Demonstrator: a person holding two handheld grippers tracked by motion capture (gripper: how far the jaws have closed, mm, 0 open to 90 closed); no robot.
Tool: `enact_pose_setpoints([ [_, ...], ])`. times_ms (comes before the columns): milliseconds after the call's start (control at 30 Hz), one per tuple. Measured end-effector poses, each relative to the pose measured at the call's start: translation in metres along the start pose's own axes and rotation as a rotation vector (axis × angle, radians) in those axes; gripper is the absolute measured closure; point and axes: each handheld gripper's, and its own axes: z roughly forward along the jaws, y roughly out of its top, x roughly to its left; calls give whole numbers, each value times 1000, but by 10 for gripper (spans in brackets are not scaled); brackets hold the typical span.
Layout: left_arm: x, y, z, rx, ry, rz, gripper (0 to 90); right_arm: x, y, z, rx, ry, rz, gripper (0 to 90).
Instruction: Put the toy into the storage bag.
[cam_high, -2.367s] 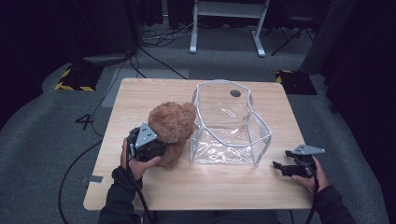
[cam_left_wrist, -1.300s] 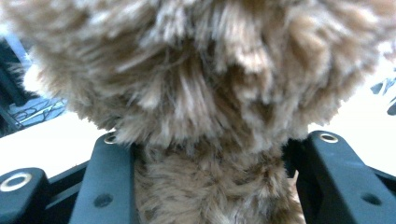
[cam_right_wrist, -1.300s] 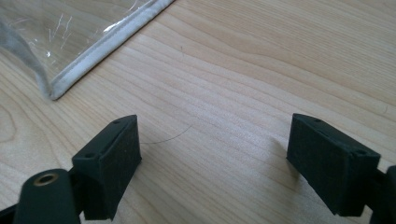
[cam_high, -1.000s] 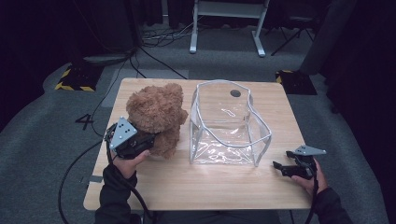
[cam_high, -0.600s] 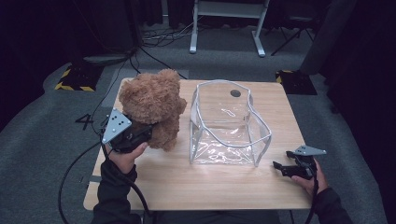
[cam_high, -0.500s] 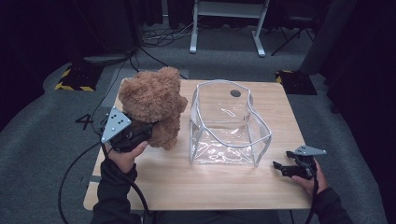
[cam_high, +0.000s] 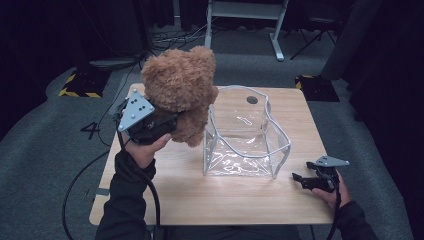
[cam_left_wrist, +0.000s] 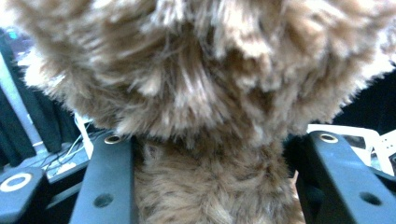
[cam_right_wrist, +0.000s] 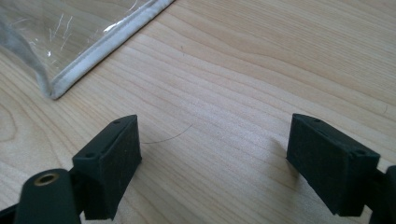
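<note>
A brown furry teddy bear (cam_high: 181, 90) hangs in the air over the table's left half, close to the left wall of a clear plastic bag (cam_high: 245, 134) with a white rim that stands open mid-table. My left gripper (cam_high: 167, 121) is shut on the bear; in the left gripper view its fur (cam_left_wrist: 205, 116) bulges between both black jaws. My right gripper (cam_high: 298, 180) rests open near the table's front right corner, to the right of the bag. In the right gripper view nothing lies between its jaws, and the bag's corner (cam_right_wrist: 60, 84) sits ahead at the left.
The wooden table (cam_high: 230, 200) has a dark round hole (cam_high: 252, 100) behind the bag. Black cables trail over the grey carpet at the left. A white metal stand (cam_high: 245, 20) and dark equipment are behind the table.
My left gripper has lifted the bear off the table, up and toward the bag. The right gripper has stayed still.
</note>
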Motion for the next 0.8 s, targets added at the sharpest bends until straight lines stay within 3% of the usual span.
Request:
enact_pose_setpoints([
  [367,-16,26,36,-19,-55,7,495,0,0,0,-3,0,-4,175],
  [800,-30,58,47,-55,-88,31,495,0,0,0,-3,1,-5,175],
])
